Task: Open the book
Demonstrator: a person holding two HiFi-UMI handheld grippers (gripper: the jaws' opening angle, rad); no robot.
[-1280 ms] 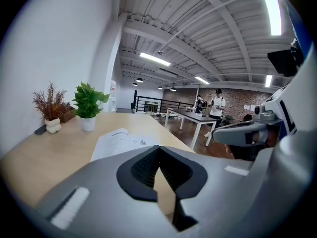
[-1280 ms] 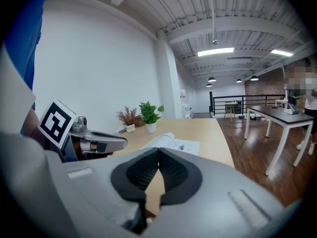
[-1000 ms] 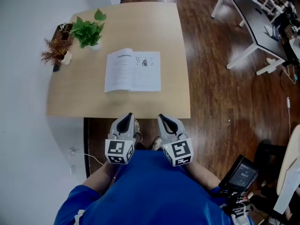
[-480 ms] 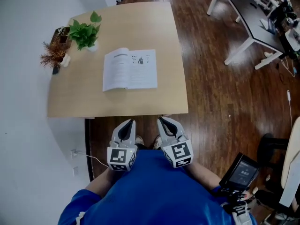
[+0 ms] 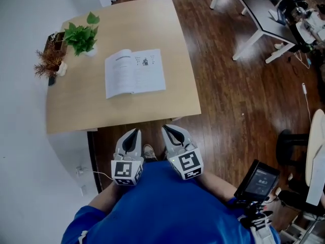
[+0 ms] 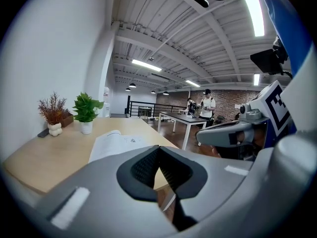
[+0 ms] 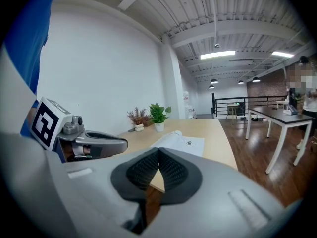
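Observation:
A book [image 5: 134,72] lies open, pages up, in the middle of the wooden table [image 5: 167,105]; it also shows in the left gripper view [image 6: 115,142] and the right gripper view [image 7: 179,142]. Both grippers hang close to the person's body, off the table's near edge and well short of the book. My left gripper [image 5: 133,133] is shut with nothing between its pads. Beside it, my right gripper [image 5: 168,129] is shut and empty too.
A green potted plant [image 5: 81,36] and a dried brown plant [image 5: 48,61] stand at the table's far left corner. White-legged desks [image 5: 254,14] stand at the upper right on the dark wood floor. A black device [image 5: 257,179] sits at the lower right.
Both grippers have drawn back from the table's near edge toward the body. The table and book sit further up and left in the head view. The book stays open.

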